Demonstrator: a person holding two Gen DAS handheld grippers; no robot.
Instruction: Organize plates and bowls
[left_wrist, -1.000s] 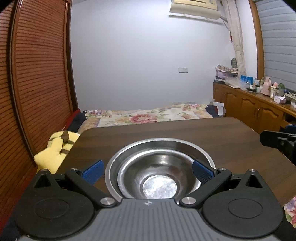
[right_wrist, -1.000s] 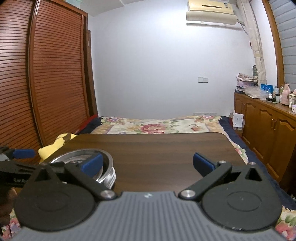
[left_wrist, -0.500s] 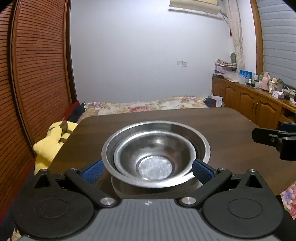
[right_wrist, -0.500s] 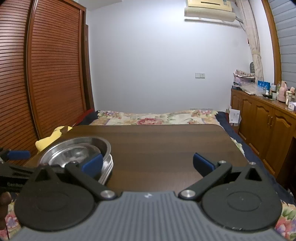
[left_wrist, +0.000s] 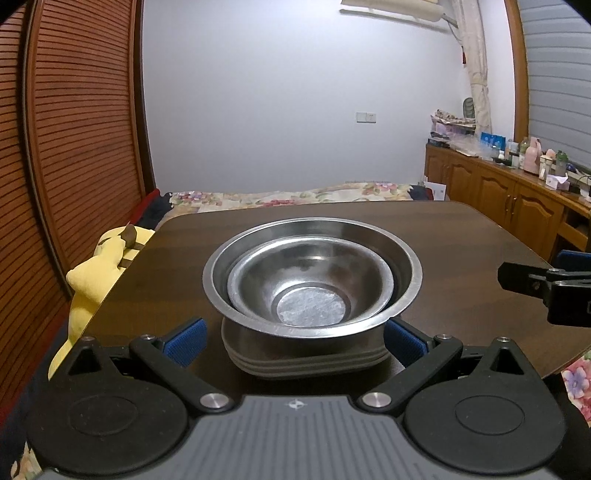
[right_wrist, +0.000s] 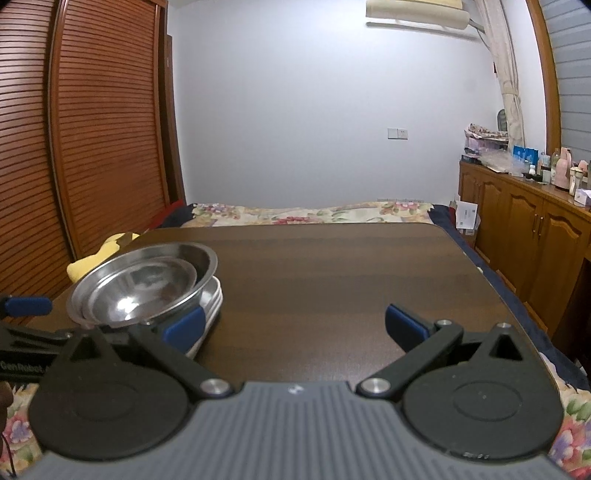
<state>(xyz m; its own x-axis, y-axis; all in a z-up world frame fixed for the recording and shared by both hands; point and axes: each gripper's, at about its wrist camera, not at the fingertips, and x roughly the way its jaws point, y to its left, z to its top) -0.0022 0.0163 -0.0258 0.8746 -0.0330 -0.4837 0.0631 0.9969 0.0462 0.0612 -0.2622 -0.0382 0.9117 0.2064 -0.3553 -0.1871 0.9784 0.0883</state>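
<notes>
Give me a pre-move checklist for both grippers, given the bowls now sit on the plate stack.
1. Small bowl nested in large bowl: ok.
2. Bowls resting on plate stack: ok, though off-centre toward the far side.
3. Left gripper open, fingers either side of the stack: ok.
4. Left fingers clear of the stack: cannot tell.
5. Right gripper open and holding nothing: ok.
6. Table ahead of the right gripper free of dishes: ok.
</notes>
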